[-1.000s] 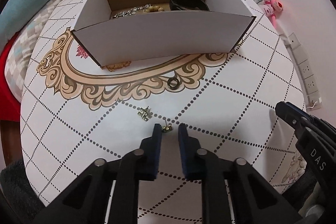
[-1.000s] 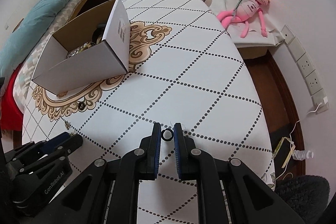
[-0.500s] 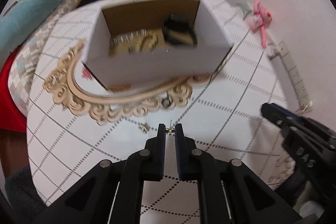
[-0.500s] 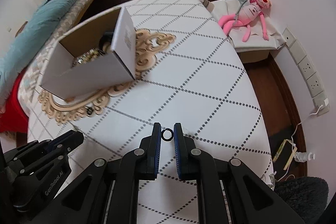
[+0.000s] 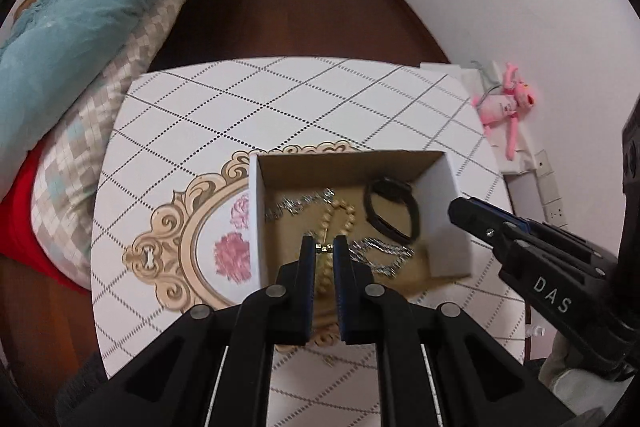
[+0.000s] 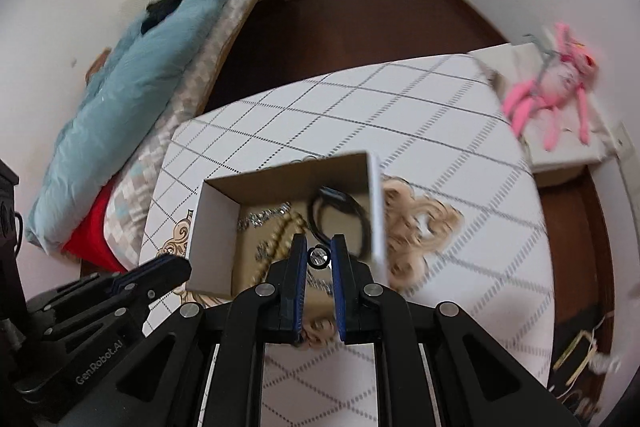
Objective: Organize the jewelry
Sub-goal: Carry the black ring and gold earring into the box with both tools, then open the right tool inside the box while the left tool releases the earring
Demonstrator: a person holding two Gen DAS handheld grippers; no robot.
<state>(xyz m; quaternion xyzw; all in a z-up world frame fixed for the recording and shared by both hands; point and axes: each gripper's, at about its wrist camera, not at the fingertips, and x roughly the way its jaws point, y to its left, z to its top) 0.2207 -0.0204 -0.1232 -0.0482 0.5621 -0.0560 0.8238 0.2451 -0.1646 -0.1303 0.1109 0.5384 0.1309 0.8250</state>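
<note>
**Both grippers over the box, each with a small piece**

Left wrist view: left gripper [image 5: 324, 247] at lower centre of the frame, pinched tight on a small gold earring [image 5: 324, 248] caught between the blue pads. Behind and below the tips, an open cardboard box [image 5: 456, 227] at centre frame, standing on a white table [image 5: 280, 107] printed with dotted diamonds and a gold scroll frame. Inside the box: a silver chain [image 5: 298, 205] toward the upper left, a string of pale beads [image 5: 340, 217] in the middle, a black band [image 5: 392, 211] toward the right, another silver piece [image 5: 384, 253] near the lower right. Right gripper [image 5: 460, 207] entering from the right edge, tip over the box's right wall.

Right wrist view: right gripper [image 6: 319, 259] at lower centre, clamped on a small dark ring [image 6: 319, 258] held between the pads. Same box [image 6: 212, 227] just behind the tips, somewhat blurred, black band [image 6: 340, 215] and beads [image 6: 280, 235] visible inside. Left gripper [image 6: 176, 267] at lower left of the frame, tip beside the box's left wall.

Background: blue quilt [image 5: 80, 27] on a bed at upper left, pink plush toy [image 6: 552, 87] at the right.
</note>
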